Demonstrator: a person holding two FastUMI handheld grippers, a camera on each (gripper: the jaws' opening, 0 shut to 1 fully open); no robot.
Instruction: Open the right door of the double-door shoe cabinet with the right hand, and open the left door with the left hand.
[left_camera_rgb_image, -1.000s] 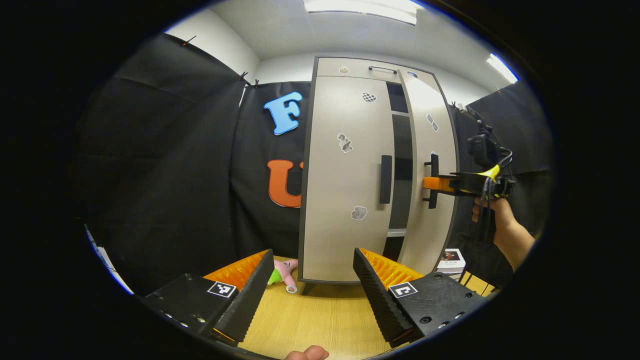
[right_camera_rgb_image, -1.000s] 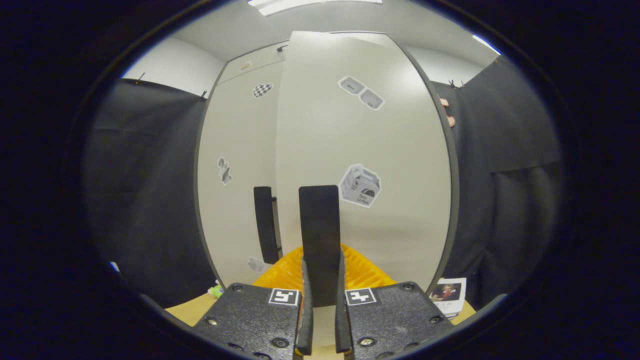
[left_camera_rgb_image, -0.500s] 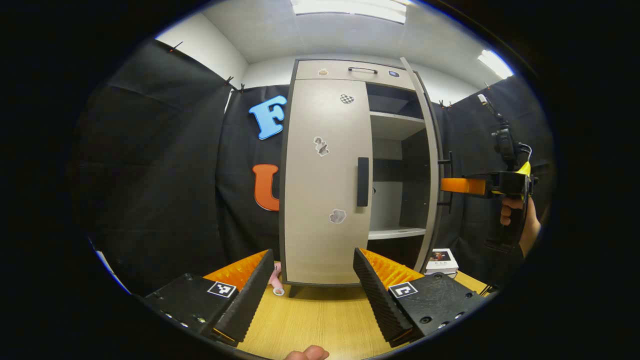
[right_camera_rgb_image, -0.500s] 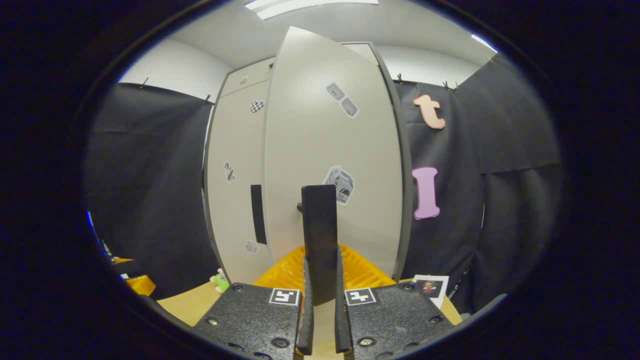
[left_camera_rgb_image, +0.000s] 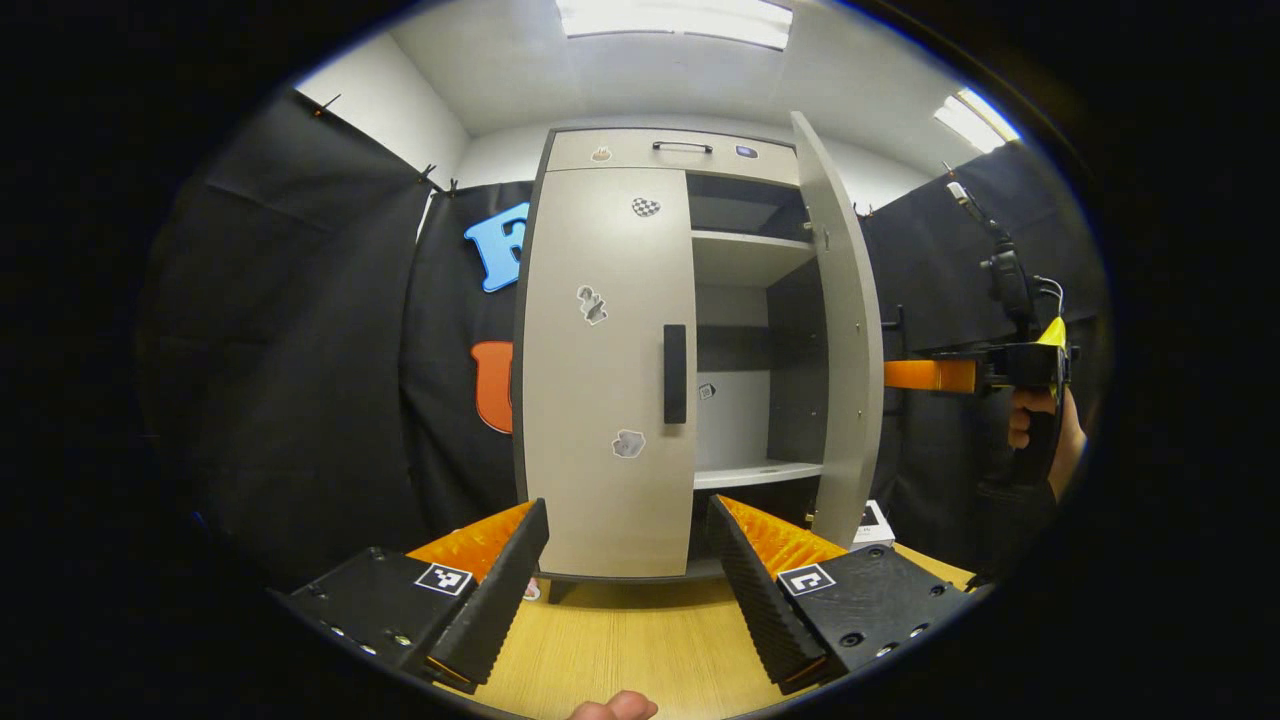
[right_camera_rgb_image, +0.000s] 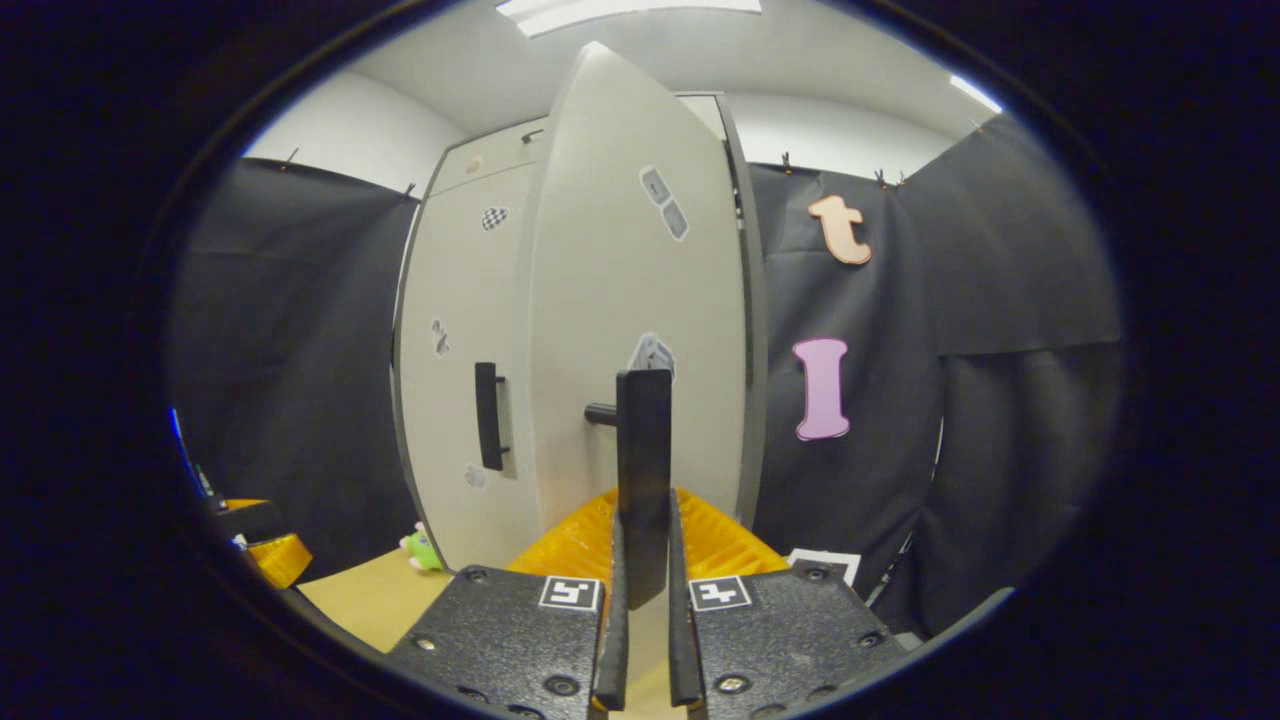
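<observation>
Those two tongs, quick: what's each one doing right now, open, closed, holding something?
Left tongs: open, holding nothing, pointed at the closed left door.
Right tongs: closed on the right door's handle, door swung open.

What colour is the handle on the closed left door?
Black; the left door handle shows best in the left gripper view.

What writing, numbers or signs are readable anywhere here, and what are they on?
No text here is legible.
Left door stickers: small pictures, too small to read.
Right door stickers: too blurred to read.
Square markers on the left claw and right claw: black-and-white patterns, no words.
Box beside the cabinet: print too small.
</observation>
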